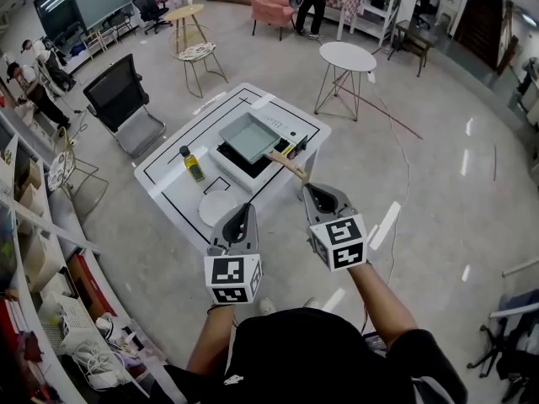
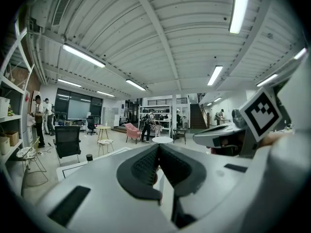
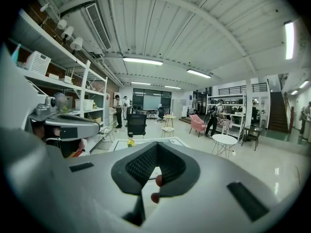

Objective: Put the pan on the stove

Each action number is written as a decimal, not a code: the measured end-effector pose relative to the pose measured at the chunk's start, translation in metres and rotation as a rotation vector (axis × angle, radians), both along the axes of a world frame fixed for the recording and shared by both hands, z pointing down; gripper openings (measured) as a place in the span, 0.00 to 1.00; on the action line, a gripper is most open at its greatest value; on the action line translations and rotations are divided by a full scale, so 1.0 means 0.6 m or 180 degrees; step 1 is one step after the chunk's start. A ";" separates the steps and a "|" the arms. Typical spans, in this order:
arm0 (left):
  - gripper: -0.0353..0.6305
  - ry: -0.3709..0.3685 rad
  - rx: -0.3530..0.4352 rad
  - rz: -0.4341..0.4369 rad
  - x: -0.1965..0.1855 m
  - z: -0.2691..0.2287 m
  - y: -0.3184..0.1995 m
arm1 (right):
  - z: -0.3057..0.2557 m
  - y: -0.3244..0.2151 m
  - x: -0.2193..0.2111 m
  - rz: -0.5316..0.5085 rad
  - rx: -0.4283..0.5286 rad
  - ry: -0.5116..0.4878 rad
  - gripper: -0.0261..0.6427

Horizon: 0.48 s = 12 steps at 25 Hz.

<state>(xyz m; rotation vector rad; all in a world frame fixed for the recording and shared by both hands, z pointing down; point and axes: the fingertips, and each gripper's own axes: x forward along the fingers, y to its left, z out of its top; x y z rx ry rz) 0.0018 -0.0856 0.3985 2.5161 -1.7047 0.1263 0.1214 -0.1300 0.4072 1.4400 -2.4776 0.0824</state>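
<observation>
On the white table (image 1: 181,196), the square pan (image 1: 250,137) looks already set on the stove (image 1: 255,166). My left gripper (image 1: 245,211) and right gripper (image 1: 314,191) hover short of it, jaws pressed together, empty. Risk: bumping its handle (image 1: 284,164) skews it.

No legible words, numbers or brands in any view. Cubes on the left gripper (image 1: 245,210) and right gripper (image 1: 313,189) carry black-and-white square markers only, no letters. Label on the bottle (image 1: 194,165), at 9 o'clock on the table (image 1: 168,194), is too small to read.
</observation>
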 end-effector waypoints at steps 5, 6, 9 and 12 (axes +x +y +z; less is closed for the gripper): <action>0.07 -0.0111 0.0001 -0.0025 0.013 0.006 0.002 | 0.004 0.002 0.008 -0.0022 -0.0015 0.0005 0.04; 0.07 -0.0125 0.0003 -0.0021 0.015 0.005 0.003 | 0.004 0.002 0.009 -0.0028 -0.0013 0.0018 0.04; 0.07 -0.0144 0.0027 -0.0018 0.019 0.000 0.002 | 0.007 0.003 0.012 -0.0046 -0.0005 0.0055 0.04; 0.07 -0.0137 0.0035 -0.0034 0.020 -0.002 0.000 | 0.011 0.001 0.016 -0.0053 -0.0022 0.0049 0.04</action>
